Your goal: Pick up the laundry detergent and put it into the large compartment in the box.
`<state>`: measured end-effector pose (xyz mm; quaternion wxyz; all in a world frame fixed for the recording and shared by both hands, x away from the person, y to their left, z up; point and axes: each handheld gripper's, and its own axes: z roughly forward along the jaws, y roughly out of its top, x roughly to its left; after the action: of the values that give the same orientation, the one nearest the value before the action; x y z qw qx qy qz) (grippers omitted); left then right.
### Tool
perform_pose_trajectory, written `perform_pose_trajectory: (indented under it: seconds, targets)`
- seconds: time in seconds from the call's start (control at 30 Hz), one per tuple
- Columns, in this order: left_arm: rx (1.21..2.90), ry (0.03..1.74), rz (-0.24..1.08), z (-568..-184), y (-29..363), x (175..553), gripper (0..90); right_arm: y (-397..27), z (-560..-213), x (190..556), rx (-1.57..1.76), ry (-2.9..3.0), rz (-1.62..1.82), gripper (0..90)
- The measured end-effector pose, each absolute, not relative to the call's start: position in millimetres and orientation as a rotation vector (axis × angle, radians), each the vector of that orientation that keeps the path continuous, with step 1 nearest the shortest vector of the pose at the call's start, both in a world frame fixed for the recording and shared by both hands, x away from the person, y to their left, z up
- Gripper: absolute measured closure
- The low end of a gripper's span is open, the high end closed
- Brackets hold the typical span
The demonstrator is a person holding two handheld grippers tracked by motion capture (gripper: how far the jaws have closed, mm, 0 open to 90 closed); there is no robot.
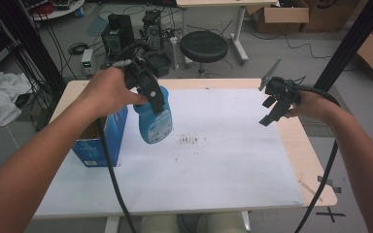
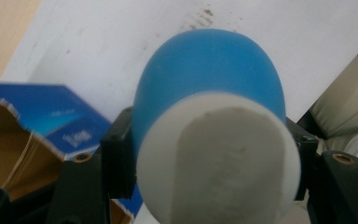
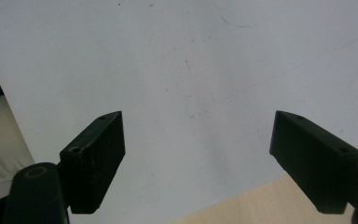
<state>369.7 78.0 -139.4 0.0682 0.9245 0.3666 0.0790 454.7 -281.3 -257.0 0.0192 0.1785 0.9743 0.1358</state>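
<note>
A blue bottle [image 1: 153, 121] with a pale label hangs just above the white sheet [image 1: 223, 165], beside an open blue carton [image 1: 102, 141]. My left gripper [image 1: 155, 99] is shut on its upper part, held from above by the person's left hand. In the left gripper view the bottle's white top [image 2: 219, 163] and blue body [image 2: 209, 70] sit clamped in my left gripper [image 2: 209, 158]. My right gripper [image 1: 268, 110] hovers open over the sheet's right edge. In the right gripper view it [image 3: 198, 126] holds nothing, with bare sheet [image 3: 191, 60] below.
Brownish smudges [image 1: 189, 140] mark the sheet's middle. The blue carton [image 2: 46, 121] stands at the table's left with its flaps open. Bare wooden table [image 1: 311, 160] borders the sheet on the right, with tape pieces [image 1: 331, 184]. A black stool [image 1: 204, 46] stands behind the table.
</note>
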Motion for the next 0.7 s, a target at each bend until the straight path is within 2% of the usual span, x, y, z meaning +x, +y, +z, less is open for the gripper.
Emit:
perform_pose_trajectory:
  seconds: [0.03, 0.2, 0.43, 0.47, 0.7]
  targets:
    - [2.757, 1.190, 0.241, -134, 83, 370, 38.1, -280, -257, 454, 0.550, 3.023, 0.428, 17.7]
    - [2.706, 1.358, 0.239, -125, 98, 371, 38.1, -280, -256, 453, 0.522, 3.021, 0.442, 17.7]
    - [2.609, 1.513, 0.222, -114, 119, 373, 38.1, -282, -255, 453, 0.514, 3.019, 0.456, 17.7]
    - [2.551, 1.584, 0.229, -108, 127, 373, 38.1, -283, -254, 453, 0.517, 3.015, 0.463, 17.7]
    - [2.429, 1.737, 0.298, -91, 151, 375, 38.1, -285, -256, 454, 0.515, 3.018, 0.465, 17.7]
